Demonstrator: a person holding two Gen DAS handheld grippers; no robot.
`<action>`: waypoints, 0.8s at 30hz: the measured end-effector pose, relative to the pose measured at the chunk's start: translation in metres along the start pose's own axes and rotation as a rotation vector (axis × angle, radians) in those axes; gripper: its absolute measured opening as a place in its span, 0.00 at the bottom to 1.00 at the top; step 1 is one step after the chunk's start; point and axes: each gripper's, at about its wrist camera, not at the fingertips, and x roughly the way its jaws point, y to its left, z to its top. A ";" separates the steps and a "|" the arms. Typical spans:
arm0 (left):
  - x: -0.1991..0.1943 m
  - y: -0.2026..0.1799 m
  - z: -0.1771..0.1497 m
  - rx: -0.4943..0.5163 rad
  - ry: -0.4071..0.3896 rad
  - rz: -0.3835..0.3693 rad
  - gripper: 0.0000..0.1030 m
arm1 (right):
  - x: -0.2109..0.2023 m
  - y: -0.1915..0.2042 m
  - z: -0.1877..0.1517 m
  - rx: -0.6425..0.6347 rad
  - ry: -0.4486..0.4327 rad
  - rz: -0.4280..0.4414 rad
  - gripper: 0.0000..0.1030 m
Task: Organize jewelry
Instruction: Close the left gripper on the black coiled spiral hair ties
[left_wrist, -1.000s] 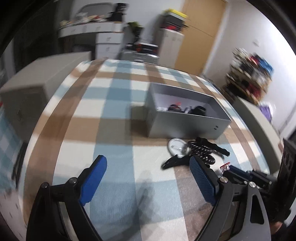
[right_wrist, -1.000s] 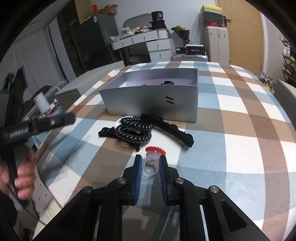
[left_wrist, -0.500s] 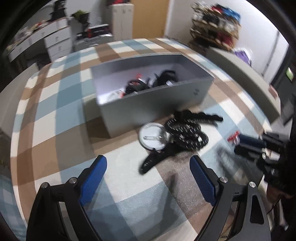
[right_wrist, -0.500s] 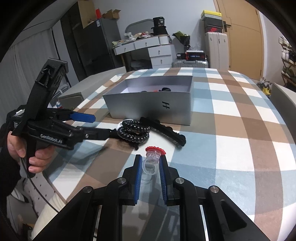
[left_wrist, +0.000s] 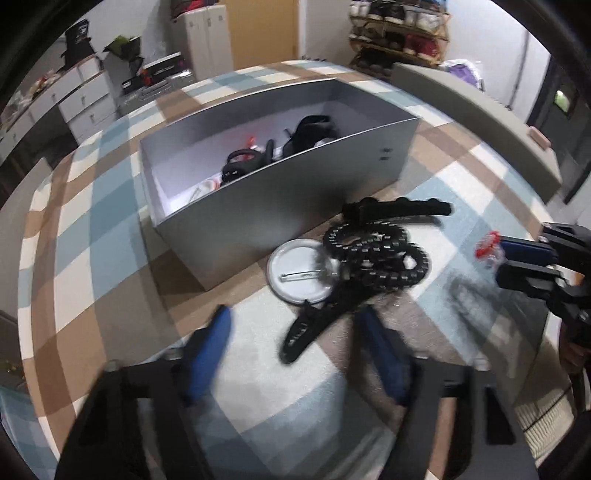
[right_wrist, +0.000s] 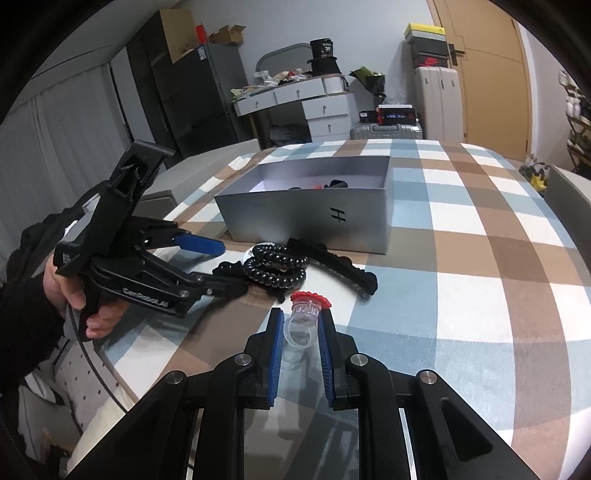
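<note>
The left claw (left_wrist: 295, 343) tilts steeply down, jaws closing around the black clip (left_wrist: 314, 328) but apart. The right claw (right_wrist: 301, 328), near the surface (right_wrist: 480, 314) edge, clamps a ring (right_wrist: 304, 317).

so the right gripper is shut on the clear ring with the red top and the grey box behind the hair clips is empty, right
Not quite. The right gripper is shut on the clear ring with the red top, but the grey box behind the hair clips is not empty: the left wrist view shows several dark items and a red piece lying inside it.
</note>
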 end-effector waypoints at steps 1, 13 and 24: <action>-0.001 -0.001 0.000 0.004 0.000 -0.005 0.36 | 0.000 -0.001 -0.001 0.006 0.001 0.005 0.17; -0.016 -0.023 -0.024 0.063 0.015 -0.047 0.10 | -0.005 0.002 -0.002 0.025 -0.012 0.008 0.18; -0.032 -0.033 -0.045 0.013 0.042 -0.076 0.09 | -0.008 0.004 -0.003 0.029 -0.028 0.028 0.18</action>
